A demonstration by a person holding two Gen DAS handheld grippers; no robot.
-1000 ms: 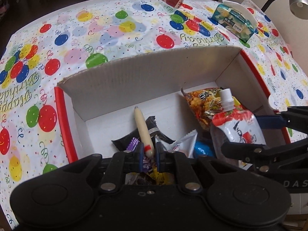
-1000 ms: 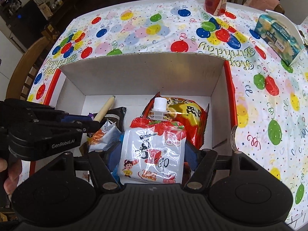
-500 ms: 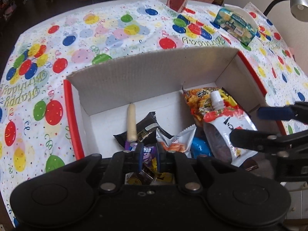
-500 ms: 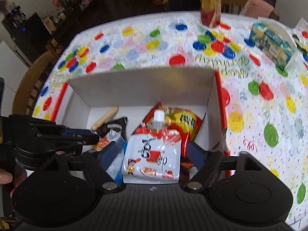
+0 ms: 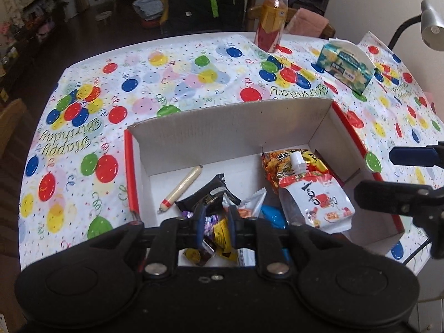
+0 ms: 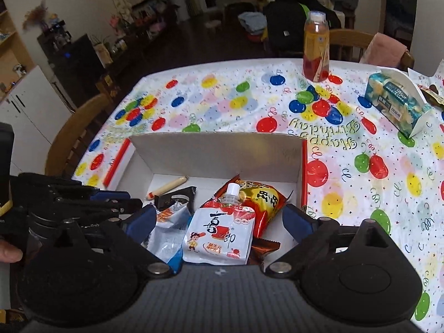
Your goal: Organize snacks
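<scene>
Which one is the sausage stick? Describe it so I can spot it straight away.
Find the white cardboard box on the balloon tablecloth. On its bare floor at the left lies the sausage stick, apart from the pile of packets. It is the only slim beige rod, with a red band near one end.

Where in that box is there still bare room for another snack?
Bare floor lies along the box's back wall, between the sausage stick and the orange chip bag. The near half is crowded: jelly pouch, black packet, small wrappers.

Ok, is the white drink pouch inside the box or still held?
Inside: the white drink pouch lies flat in the box, overlapping the chip bag; the right claw is open above it.
</scene>
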